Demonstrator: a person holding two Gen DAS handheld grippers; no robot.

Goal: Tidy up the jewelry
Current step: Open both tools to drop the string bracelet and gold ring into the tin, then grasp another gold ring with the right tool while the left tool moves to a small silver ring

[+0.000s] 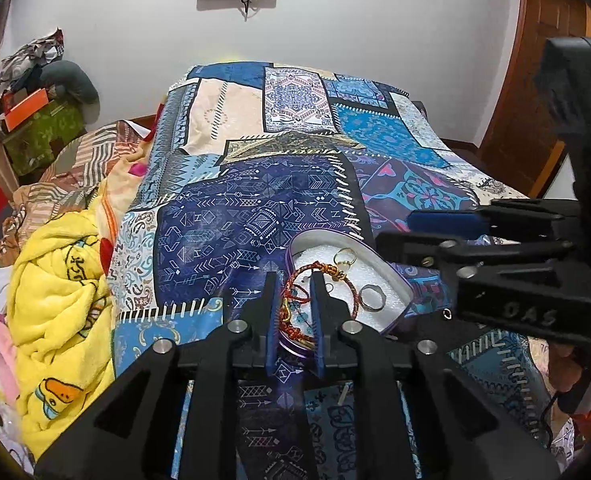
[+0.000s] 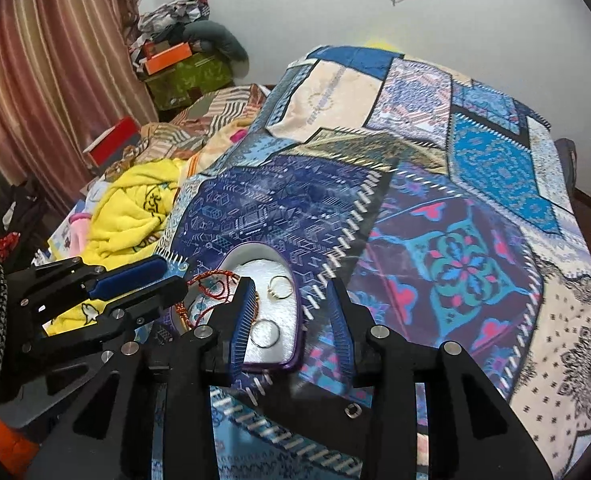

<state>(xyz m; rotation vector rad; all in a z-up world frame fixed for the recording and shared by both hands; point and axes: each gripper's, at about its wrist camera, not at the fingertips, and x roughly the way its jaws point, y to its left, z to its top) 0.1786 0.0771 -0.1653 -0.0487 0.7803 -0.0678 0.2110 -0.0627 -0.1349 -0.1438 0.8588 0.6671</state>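
Observation:
A purple-rimmed jewelry box (image 1: 396, 280) (image 2: 297, 344) with a white foam lining lies on the patchwork bedspread. In it lie a red braided bracelet (image 1: 295, 276) (image 2: 205, 280), a gold ring (image 1: 345, 258) (image 2: 280, 287) and a silver ring (image 1: 371, 298) (image 2: 266, 333). My left gripper (image 1: 293, 280) hangs over the box's near-left end, its jaws narrowly apart on either side of the bracelet; contact is unclear. My right gripper (image 2: 291, 292) is open over the box's right rim, empty. Each gripper shows in the other's view: the right (image 1: 391, 228), the left (image 2: 171, 274).
A small silver ring (image 1: 447, 314) (image 2: 352, 411) lies on the bedspread (image 1: 255, 208) (image 2: 455, 264) near the box. A yellow blanket (image 1: 55, 300) (image 2: 135, 208) is heaped at the left. Boxes and clothes are piled by the far wall.

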